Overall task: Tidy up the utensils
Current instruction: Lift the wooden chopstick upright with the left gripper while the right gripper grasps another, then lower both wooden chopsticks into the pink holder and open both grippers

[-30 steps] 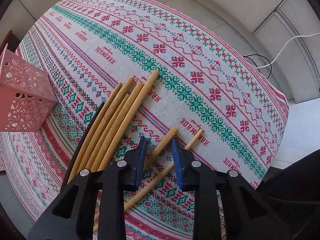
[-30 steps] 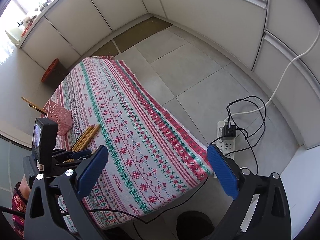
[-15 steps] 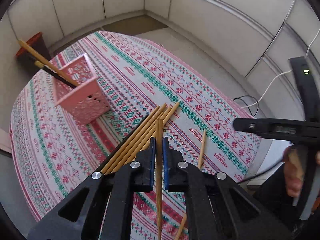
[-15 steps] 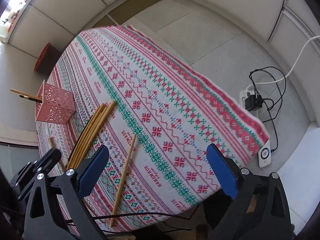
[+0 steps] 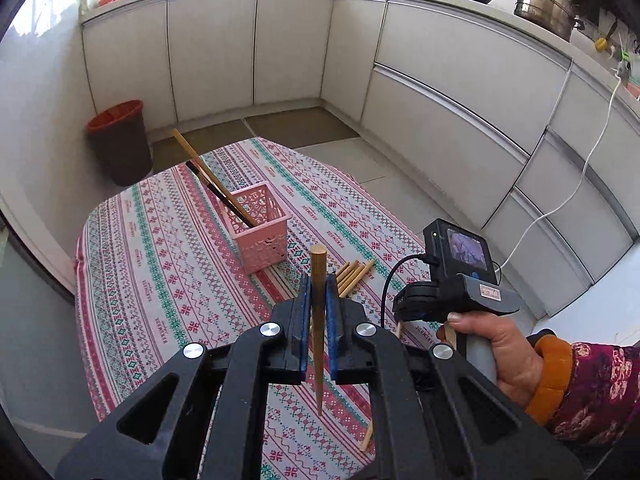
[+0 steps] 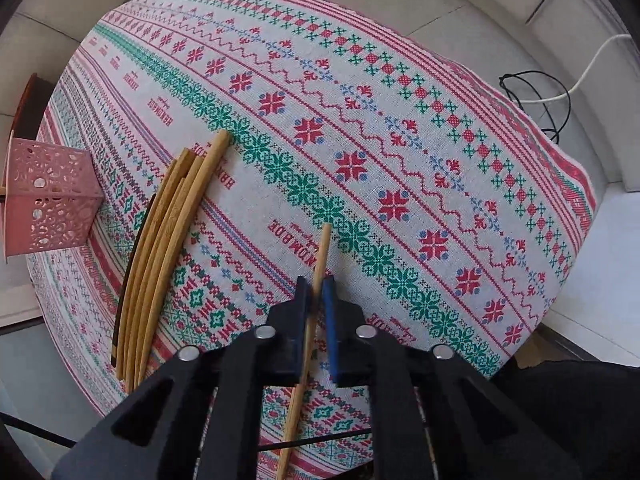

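Observation:
My left gripper [image 5: 318,284] is shut on a bamboo chopstick [image 5: 318,320] and holds it upright above the table. The pink perforated basket [image 5: 262,236] stands further back with two chopsticks [image 5: 212,180] leaning in it. My right gripper [image 6: 318,284] is low over the patterned tablecloth [image 6: 400,128], its jaws nearly closed around a single bamboo chopstick [image 6: 316,280] that lies on the cloth. A bundle of several chopsticks [image 6: 168,240] lies to its left; their ends also show in the left wrist view [image 5: 354,274]. The basket shows at the left edge of the right wrist view [image 6: 48,200].
A dark waste bin with a red liner [image 5: 120,140] stands on the floor beyond the table. White cabinets [image 5: 440,80] line the walls. Cables [image 6: 536,92] lie on the floor past the table's right edge. The right hand-held unit [image 5: 460,280] is close to my left gripper.
My left gripper has closed on a chopstick and lifted it up from the cloth. My right gripper came down to the table and closed in around the single chopstick.

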Action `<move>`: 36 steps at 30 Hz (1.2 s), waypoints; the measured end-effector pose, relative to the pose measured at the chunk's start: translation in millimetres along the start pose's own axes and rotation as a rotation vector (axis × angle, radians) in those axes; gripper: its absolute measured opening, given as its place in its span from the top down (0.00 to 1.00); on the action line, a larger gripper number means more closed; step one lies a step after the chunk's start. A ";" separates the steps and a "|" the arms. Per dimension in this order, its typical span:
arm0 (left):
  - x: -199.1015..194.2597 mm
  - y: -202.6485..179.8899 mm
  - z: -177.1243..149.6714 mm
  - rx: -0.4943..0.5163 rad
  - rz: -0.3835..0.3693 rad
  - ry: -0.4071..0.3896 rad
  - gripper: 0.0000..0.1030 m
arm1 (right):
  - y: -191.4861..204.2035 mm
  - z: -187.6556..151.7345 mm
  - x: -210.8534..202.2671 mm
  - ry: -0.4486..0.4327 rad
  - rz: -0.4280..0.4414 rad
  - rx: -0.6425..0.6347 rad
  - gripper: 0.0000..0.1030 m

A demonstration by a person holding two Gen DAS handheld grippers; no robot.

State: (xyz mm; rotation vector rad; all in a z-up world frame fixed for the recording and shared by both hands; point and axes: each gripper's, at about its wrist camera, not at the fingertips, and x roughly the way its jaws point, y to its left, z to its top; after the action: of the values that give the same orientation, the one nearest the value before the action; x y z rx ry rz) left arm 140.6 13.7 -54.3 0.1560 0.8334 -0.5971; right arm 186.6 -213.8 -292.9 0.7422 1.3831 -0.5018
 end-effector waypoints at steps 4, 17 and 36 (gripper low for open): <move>-9.3 2.0 0.8 -0.013 0.013 -0.023 0.94 | -4.8 0.7 -4.9 -0.056 0.047 0.029 0.95; -28.3 -7.3 15.7 -0.053 0.041 -0.081 0.94 | -24.3 -9.9 -129.7 -0.389 0.308 -0.124 0.95; -66.8 -3.0 80.2 -0.236 0.126 -0.307 0.94 | 15.5 -14.1 -298.4 -0.758 0.505 -0.401 0.95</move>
State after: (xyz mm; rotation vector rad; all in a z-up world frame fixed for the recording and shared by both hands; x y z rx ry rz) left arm 156.2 11.8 48.9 -0.0971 0.5848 -0.3878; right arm 145.7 -223.9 3.2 0.4650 0.5255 -0.0679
